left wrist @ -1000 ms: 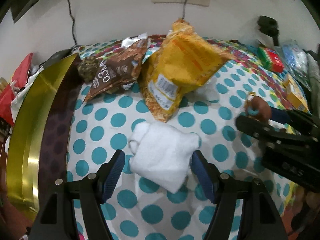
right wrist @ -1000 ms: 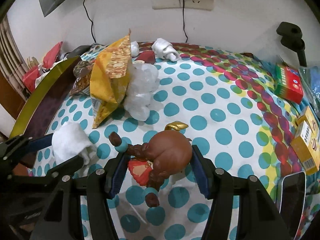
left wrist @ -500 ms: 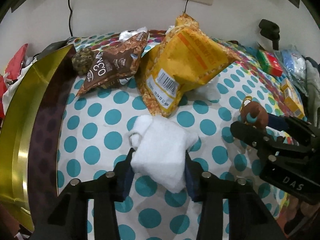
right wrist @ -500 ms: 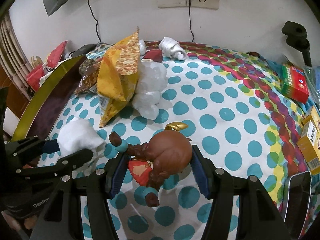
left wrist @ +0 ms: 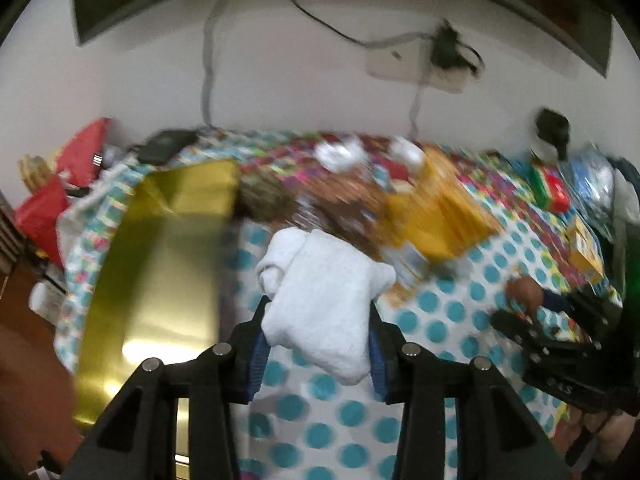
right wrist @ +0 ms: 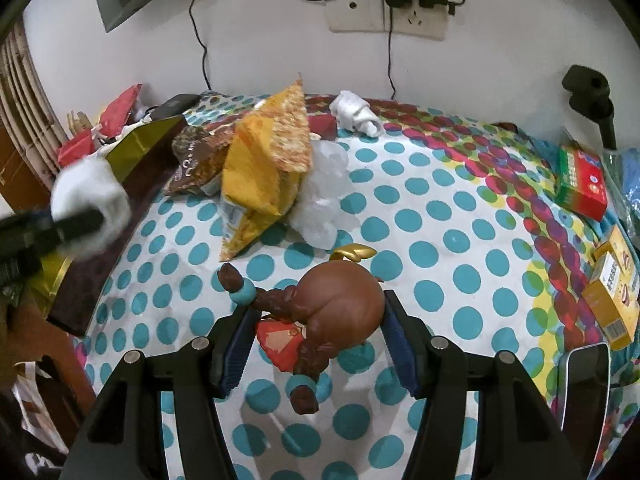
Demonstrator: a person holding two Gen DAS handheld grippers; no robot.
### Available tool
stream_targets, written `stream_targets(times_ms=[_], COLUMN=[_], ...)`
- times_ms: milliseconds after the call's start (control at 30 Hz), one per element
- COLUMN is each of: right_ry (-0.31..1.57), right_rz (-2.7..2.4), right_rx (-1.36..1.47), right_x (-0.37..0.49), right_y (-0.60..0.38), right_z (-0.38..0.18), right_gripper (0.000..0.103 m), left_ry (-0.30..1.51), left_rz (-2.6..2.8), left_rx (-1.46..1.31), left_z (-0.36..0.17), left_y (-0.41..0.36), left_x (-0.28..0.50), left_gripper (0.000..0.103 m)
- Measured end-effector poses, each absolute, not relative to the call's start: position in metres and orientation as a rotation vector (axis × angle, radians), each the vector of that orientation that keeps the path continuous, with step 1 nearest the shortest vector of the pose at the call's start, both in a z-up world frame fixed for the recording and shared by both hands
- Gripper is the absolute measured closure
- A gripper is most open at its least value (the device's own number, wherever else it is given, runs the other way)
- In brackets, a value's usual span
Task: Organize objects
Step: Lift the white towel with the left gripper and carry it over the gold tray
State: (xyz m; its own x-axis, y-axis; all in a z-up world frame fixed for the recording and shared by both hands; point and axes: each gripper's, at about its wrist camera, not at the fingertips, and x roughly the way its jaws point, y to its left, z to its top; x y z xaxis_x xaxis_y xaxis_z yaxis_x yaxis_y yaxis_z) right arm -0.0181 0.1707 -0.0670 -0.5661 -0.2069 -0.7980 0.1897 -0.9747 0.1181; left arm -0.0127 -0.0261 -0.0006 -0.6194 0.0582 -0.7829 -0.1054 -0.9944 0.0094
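Note:
A folded white towel (left wrist: 324, 304) hangs above the dotted tablecloth (left wrist: 432, 328), and my left gripper (left wrist: 318, 312) is shut on it. From the right wrist view, the same towel (right wrist: 90, 196) floats at the far left over the gold box (right wrist: 140, 144). My right gripper (right wrist: 315, 308) is shut on a brown-haired toy figurine (right wrist: 340, 304) with a red dress, low over the cloth. In the left wrist view the figurine (left wrist: 524, 292) shows at the right. That view is blurred.
A yellow snack bag (right wrist: 268, 164), a brown bag (right wrist: 196, 160) and a crumpled clear plastic bag (right wrist: 324, 196) lie mid-table. A rolled white cloth (right wrist: 356, 114) is at the back. A red-green box (right wrist: 582, 184), a yellow box (right wrist: 612, 296) and a phone (right wrist: 586, 384) line the right.
My left gripper closed on the white towel and lifted it off the cloth, swinging left toward the gold box. The right gripper kept still with the figurine.

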Motion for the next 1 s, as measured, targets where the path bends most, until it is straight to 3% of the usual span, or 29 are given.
stream_targets(times_ms=[267,533,1000], right_ry=[0.003,0.046,0.106], right_rz=[-2.605,-2.604,-2.564], right_rx=[1.301,1.292,1.330], right_x=[-0.012,-0.010,-0.018], right_y=[0.156,0.140,0.113], right_z=[-0.052,-0.044,-0.050], right_gripper=[0.046,0.046,0.046], left_ry=[0.073,0.066,0.141], left_rz=[2.866,2.795,2.751], left_rx=[-1.327,-1.473,-1.566], left_z=[0.026,-0.008,-0.057], left_y=[-0.105,-0.151,-0.161], left_x=[-0.049,-0.118,-0.199], left_gripper=[0.061,0.060,0.059])
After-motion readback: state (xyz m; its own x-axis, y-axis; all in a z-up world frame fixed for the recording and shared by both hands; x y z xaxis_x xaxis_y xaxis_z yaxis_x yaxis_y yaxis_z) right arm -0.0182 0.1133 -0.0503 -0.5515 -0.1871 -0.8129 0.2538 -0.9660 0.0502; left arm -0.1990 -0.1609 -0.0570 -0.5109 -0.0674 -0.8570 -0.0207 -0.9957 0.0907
